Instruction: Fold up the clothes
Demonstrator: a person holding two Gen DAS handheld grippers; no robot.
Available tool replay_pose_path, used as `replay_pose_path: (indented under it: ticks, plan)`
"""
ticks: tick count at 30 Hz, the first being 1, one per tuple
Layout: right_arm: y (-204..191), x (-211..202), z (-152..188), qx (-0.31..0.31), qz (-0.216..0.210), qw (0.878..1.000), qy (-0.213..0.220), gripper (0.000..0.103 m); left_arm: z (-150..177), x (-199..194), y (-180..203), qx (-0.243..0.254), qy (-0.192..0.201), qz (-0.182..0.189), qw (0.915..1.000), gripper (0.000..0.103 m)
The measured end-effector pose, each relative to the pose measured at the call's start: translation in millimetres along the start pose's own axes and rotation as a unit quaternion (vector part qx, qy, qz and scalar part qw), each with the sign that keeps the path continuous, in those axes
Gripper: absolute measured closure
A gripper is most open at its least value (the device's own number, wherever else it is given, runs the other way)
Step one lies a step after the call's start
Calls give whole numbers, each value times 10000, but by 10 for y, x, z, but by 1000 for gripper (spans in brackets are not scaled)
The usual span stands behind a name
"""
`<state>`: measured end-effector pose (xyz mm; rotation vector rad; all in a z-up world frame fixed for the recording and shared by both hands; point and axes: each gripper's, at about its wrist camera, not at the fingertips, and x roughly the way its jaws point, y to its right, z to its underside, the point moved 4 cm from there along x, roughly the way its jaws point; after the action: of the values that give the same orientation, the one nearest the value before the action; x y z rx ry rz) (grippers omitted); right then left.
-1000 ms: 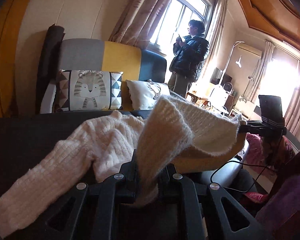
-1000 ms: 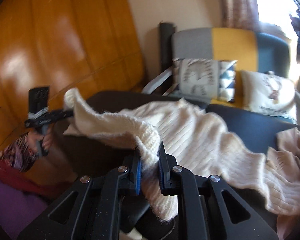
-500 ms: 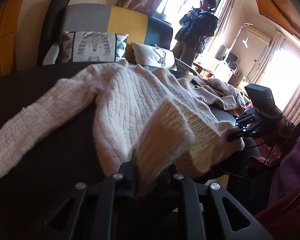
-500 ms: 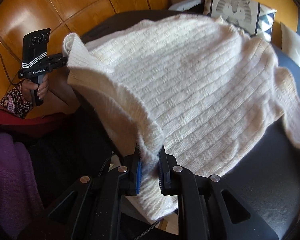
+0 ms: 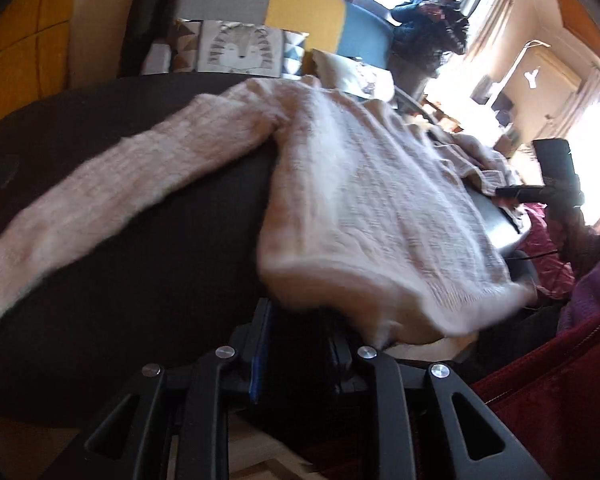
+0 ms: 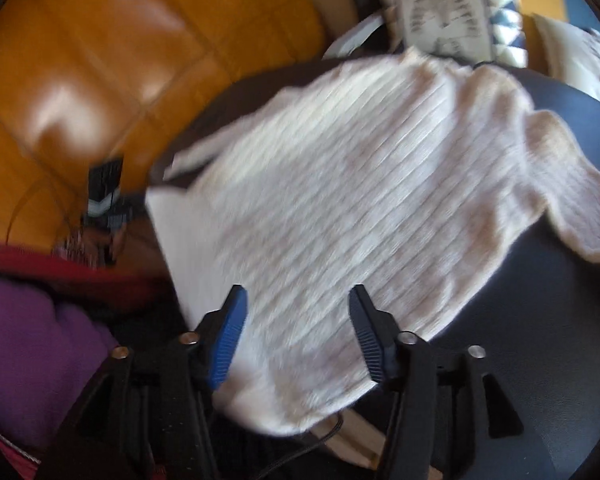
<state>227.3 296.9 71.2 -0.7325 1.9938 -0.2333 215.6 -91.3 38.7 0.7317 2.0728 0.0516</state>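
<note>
On a dark round table (image 5: 140, 240), a cream knit sweater (image 6: 340, 200) lies spread; right gripper (image 6: 296, 320) jaws opening wide around its hem, left gripper (image 5: 300, 344) jaws parting, hem no longer pinched.

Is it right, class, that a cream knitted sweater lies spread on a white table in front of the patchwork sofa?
Not quite: the table is dark, nearly black, not white, as the left wrist view shows. The cream knitted sweater does lie spread on it before the patchwork sofa.

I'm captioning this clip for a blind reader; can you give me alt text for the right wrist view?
A cream knit sweater lies spread on a dark round table, its hem between the right gripper, whose jaws are opening and no longer pinch it. Orange wall panels are behind, with a patterned cushion at top.
</note>
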Motion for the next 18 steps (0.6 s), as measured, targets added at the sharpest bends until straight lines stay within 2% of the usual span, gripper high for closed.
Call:
replay_pose_path:
  ticks: [1,4,6,8,12,15,18]
  plan:
    - [45,20,-53,66,270,9996,99,38,-14,-35,-60,-54,62,-107,9999,80]
    - [66,237,-204,2,1214,9925,148,39,-294,-89,-309,-428,566,-384,9967,80]
    - [47,436,-285,35,1513,9884,93,39,-490,-23,-401,-610,817,-682,9924,80]
    - [30,622,-346,-15,1834,9830,-12,39,-675,136,-473,-706,894,-1003,9884,80]
    - [93,956,-425,-295,2493,9679,-143,39,-972,566,-704,-1120,767,-1529,9789,80]
    - [260,1031,-363,-126,2543,9665,-320,39,-1102,858,-881,-1273,475,-1902,9723,80]
    - [391,1027,-317,-56,2639,9634,-459,39,-1183,1047,-1043,-1067,225,-2312,9668,79]
